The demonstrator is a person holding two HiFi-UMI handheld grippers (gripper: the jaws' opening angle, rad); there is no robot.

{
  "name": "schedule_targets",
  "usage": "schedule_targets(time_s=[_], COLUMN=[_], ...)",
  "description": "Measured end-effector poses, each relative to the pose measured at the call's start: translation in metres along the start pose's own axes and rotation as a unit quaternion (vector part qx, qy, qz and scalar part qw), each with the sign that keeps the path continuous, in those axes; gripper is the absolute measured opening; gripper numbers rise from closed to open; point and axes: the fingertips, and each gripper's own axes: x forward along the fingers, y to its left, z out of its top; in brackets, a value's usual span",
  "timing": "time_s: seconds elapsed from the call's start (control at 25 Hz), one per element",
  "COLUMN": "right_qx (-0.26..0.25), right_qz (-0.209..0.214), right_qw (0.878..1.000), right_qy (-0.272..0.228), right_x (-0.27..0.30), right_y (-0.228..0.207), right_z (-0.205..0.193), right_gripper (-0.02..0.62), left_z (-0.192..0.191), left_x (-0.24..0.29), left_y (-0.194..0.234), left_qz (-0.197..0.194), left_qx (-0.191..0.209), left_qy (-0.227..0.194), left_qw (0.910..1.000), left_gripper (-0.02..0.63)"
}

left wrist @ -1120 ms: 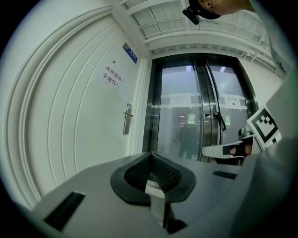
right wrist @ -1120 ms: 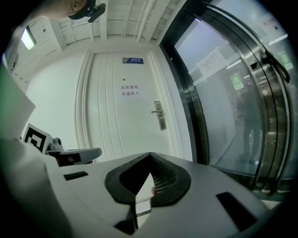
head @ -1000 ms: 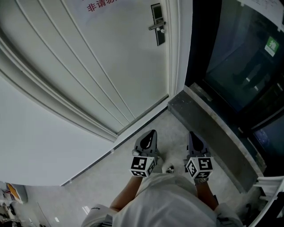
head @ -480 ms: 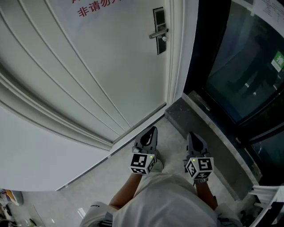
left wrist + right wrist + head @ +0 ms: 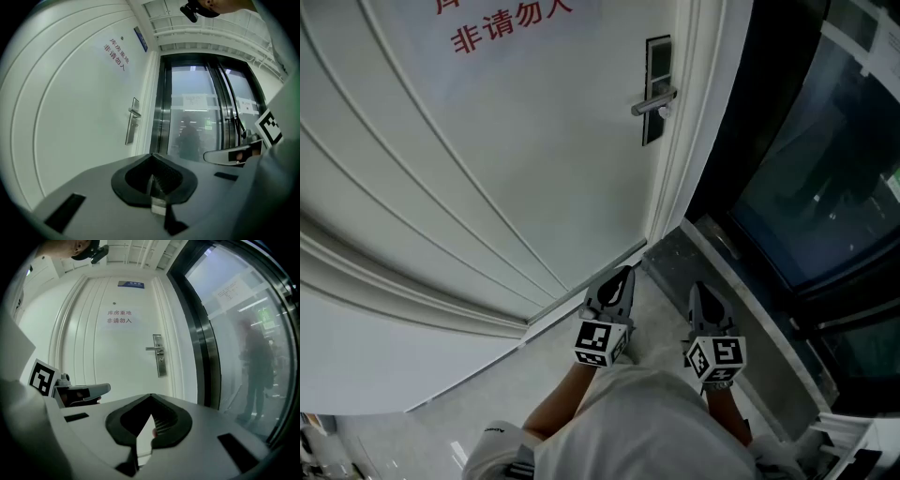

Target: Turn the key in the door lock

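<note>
The white door (image 5: 516,159) carries a dark lock plate (image 5: 656,89) with a silver lever handle (image 5: 653,101). A small round part sits under the lever; I cannot tell whether it is a key. The plate also shows in the left gripper view as lock plate (image 5: 132,123) and in the right gripper view as lock plate (image 5: 160,361). My left gripper (image 5: 619,279) and right gripper (image 5: 701,292) are held side by side close to my body, well short of the door. Both point toward it. Both have their jaws together and nothing visibly held.
Red characters (image 5: 511,23) are printed on the door. Right of the door frame stands a dark glass wall (image 5: 825,159) on a grey stone sill (image 5: 727,281). A blurred figure (image 5: 255,366) shows behind the glass. Pale floor lies below the grippers.
The door and lock plate have grown nearer and slid lower in the head view as I walk toward them. Both grippers travelled along together and stayed shut.
</note>
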Motion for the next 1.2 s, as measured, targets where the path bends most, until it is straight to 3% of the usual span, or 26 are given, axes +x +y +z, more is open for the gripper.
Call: schedule_targets(time_s=[0.32,0.56,0.76,1.0,1.2], right_qx=[0.003,-0.058,-0.123,-0.148,-0.208], right_qz=[-0.008,-0.012,0.008,0.056,0.097], right_qw=[1.000,0.998,0.992,0.987,0.973], right_qy=[-0.011,-0.012,-0.015,-0.004,-0.016], right_x=[0.057,0.081,0.110,0.170,0.218], right_y=[-0.003,-0.012,-0.026,-0.051,-0.062], right_z=[0.008,0.013,0.025,0.050,0.081], right_gripper=[-0.009,-0.009,-0.009,-0.009,-0.009], left_z=[0.007,0.010,0.005,0.033,0.050], left_x=[0.047,0.070,0.086,0.117,0.144], left_y=[0.039,0.048,0.058,0.077,0.092], left_qz=[-0.018,-0.023,0.001,0.060,0.103], left_qx=[0.009,0.019,0.024,0.027,0.034], left_qy=[0.003,0.004,0.017,-0.015,-0.030], left_qw=[0.9998,0.9995,0.9996,0.9977,0.9936], left_gripper=[0.008,0.009,0.009,0.009,0.008])
